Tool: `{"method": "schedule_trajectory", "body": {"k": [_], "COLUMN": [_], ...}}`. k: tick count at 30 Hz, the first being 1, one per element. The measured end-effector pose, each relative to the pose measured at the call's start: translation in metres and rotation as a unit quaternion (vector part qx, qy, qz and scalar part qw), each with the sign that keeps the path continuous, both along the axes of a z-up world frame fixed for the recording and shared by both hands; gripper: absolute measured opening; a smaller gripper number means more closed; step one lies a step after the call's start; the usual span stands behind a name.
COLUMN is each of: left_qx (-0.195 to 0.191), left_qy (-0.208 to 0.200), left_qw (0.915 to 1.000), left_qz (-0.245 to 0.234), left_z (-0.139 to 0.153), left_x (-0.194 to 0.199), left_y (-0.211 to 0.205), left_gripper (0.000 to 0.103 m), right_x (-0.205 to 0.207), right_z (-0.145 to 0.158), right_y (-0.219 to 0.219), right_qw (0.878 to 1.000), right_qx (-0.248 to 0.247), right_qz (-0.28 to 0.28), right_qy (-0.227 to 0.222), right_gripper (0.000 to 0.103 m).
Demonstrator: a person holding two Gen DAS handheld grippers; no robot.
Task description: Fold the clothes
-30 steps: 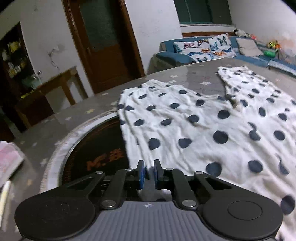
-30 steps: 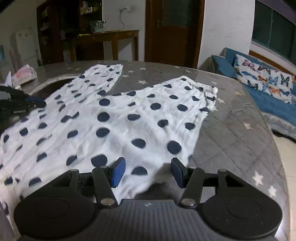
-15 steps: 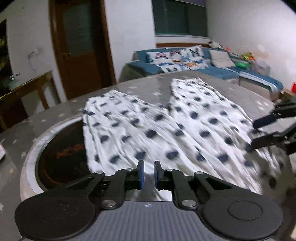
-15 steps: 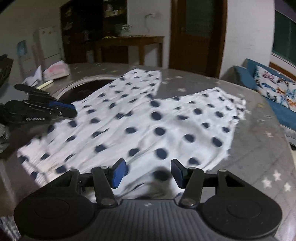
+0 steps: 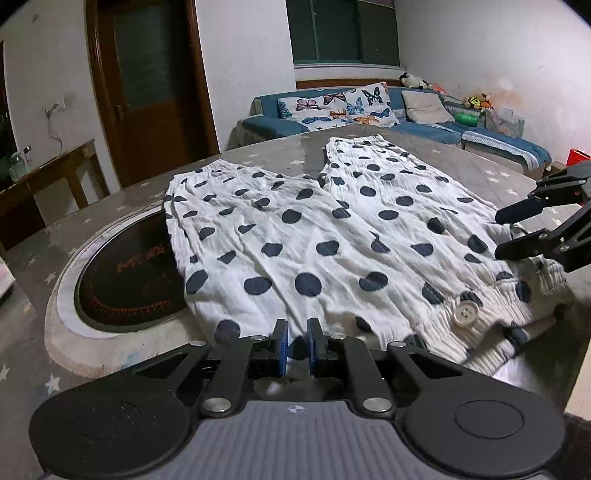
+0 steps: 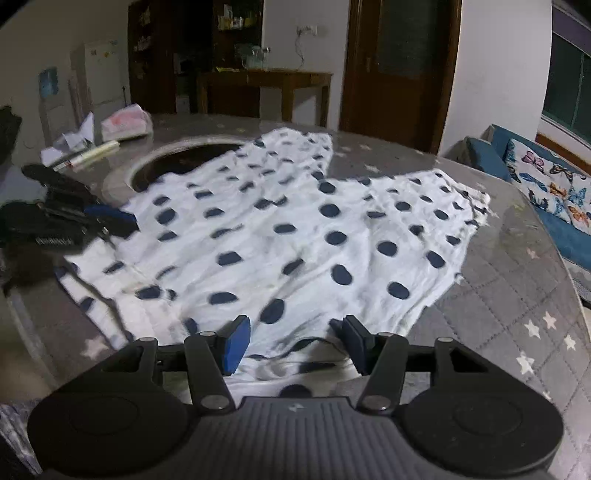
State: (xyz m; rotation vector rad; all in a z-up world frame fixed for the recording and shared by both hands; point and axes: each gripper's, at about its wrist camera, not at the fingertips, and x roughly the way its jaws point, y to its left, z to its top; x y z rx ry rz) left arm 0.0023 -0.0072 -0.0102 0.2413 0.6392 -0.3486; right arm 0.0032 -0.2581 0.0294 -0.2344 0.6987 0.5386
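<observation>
**Polka-dot trousers spread flat, left fingers pinched on the waistband**

You are working on a grey, star-printed quilted worktop [image 5: 491,162] with a round dark inset [image 5: 129,273] sunk into it at the left of the left wrist view. Behind it stand a brown door [image 5: 147,81], a blue sofa [image 5: 424,129] with butterfly cushions [image 5: 332,109] and a dark window [image 5: 343,29].

The white trousers with navy dots [image 5: 314,229] lie across the middle of the worktop, both legs running toward the top of the frame, one edge overlapping the inset. The ribbed waistband with its pale button [image 5: 466,311] sits at the lower right.

Your left gripper [image 5: 295,349] has its blue fingers nearly together, clamped on the near hem of the cloth. Your right gripper [image 6: 293,345] has its fingers wide apart, over the waistband edge.

Against a second ago, the left view has swung right: both legs now show in full and your right gripper [image 5: 535,232] has entered at the right edge. The right fingers are as far apart as before.

Only the right wrist view shows the wooden side table [image 6: 266,85], the fridge [image 6: 101,74], the papers and bag [image 6: 110,129] at the upper left, and your left gripper [image 6: 74,218] blurred at the left edge. Only the left view shows the button.
</observation>
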Motion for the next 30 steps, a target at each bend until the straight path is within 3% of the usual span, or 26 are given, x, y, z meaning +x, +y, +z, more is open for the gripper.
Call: {"method": "schedule_trajectory", "body": {"k": [9, 17, 23, 30], "left_qx": [0.004, 0.006, -0.033, -0.081], "left_qy": [0.006, 0.013, 0.001, 0.013], "left_qw": [1.0, 0.9999, 0.9977, 0.985], "left_qz": [0.005, 0.004, -0.058, -0.152], "left_z": [0.002, 0.017, 0.036, 0.038], "left_x": [-0.01, -0.008, -0.017, -0.016], "left_y": [0.012, 0.013, -0.026, -0.096], "left_gripper": [0.012, 0.013, 0.013, 0.017], "right_x": [-0.019, 0.0, 0.047, 0.11], "right_z": [-0.005, 0.013, 0.024, 0.019], "right_y": [-0.004, -0.029, -0.045, -0.049], "right_qw": [1.0, 0.996, 0.997, 0.996], "right_qx": [0.008, 0.078, 0.073, 0.057], "right_qz": [0.007, 0.002, -0.029, -0.064], "right_qy": [0.008, 0.042, 0.027, 0.014], "right_gripper": [0.057, 0.057, 0.057, 0.057]}}
